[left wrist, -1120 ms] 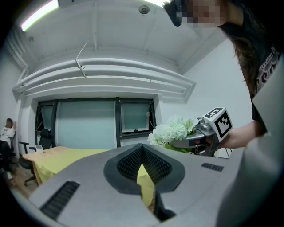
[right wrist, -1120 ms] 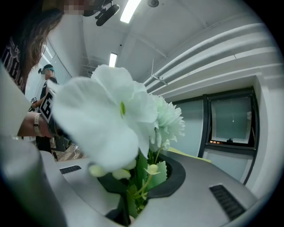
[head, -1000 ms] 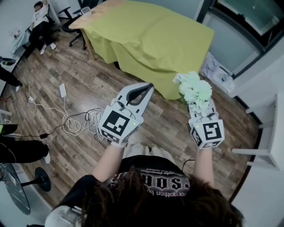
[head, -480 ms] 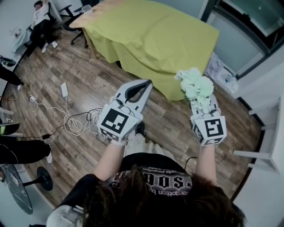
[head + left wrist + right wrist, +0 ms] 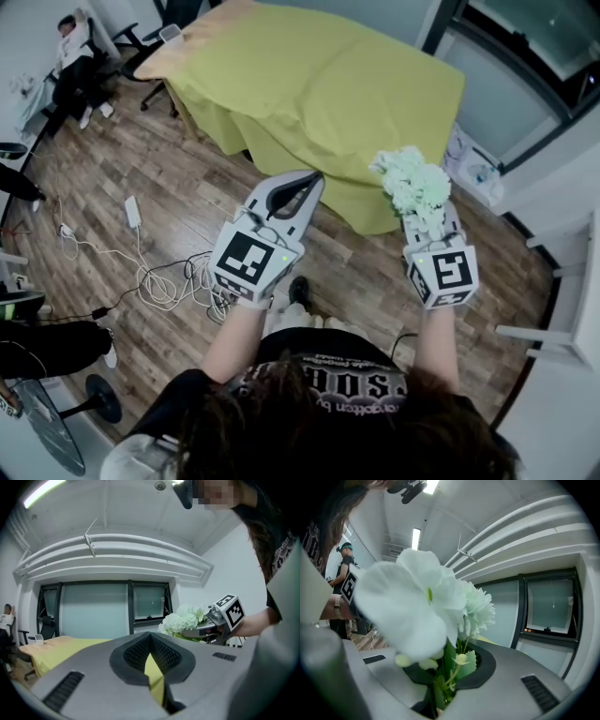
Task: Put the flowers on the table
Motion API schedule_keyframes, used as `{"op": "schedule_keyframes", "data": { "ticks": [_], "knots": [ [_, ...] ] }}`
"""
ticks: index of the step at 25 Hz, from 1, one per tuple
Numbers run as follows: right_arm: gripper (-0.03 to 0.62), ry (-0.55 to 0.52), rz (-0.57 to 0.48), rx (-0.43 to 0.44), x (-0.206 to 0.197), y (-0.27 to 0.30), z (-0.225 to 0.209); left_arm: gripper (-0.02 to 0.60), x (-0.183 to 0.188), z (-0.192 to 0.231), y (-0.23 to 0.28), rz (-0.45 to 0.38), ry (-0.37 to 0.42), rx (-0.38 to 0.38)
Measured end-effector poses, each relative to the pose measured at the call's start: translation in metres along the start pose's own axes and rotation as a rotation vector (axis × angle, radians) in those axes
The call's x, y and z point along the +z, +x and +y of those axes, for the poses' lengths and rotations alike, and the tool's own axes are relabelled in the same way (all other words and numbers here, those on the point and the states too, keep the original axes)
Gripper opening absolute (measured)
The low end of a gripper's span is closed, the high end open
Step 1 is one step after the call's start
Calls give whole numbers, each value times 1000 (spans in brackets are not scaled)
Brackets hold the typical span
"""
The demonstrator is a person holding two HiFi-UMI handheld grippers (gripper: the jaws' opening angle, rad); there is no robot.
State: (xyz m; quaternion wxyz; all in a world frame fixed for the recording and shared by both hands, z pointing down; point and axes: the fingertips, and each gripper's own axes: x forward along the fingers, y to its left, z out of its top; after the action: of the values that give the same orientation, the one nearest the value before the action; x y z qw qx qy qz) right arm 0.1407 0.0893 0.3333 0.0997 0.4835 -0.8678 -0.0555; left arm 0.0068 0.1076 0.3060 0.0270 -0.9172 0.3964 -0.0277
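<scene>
Both claws are nearer the yellow-clothed desk point(image 5: 328, 66) ahead. The right claw point(image 5: 429, 217) grips the pale green-white flower bunch point(image 5: 412, 183); the left claw point(image 5: 314, 180) is closed, empty. A jolt could slip the thin stems.

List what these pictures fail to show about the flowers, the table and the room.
- Stems of the flowers: right gripper view, their lower ends vanish between the closed jaws of the right gripper.
- Table: head view, its far end is cut off by the top edge; the yellow cloth hides what lies under it.
- Seated person: head view, too small for detail.
</scene>
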Motion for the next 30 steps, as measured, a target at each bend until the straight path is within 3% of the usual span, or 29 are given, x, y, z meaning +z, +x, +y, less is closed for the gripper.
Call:
{"op": "schedule_keyframes", "data": {
  "ticks": [10,16,30],
  "knots": [
    [61,15,-4,-15,19,88,-22,-3,6,87,44,-10,9,-14],
    [61,-63,39,-46,14,133,-32,-3,5,127,66,-10,32,-38],
    [61,-74,86,-34,-1,202,-69,-3,-12,178,123,14,22,-33]
  ]
}}
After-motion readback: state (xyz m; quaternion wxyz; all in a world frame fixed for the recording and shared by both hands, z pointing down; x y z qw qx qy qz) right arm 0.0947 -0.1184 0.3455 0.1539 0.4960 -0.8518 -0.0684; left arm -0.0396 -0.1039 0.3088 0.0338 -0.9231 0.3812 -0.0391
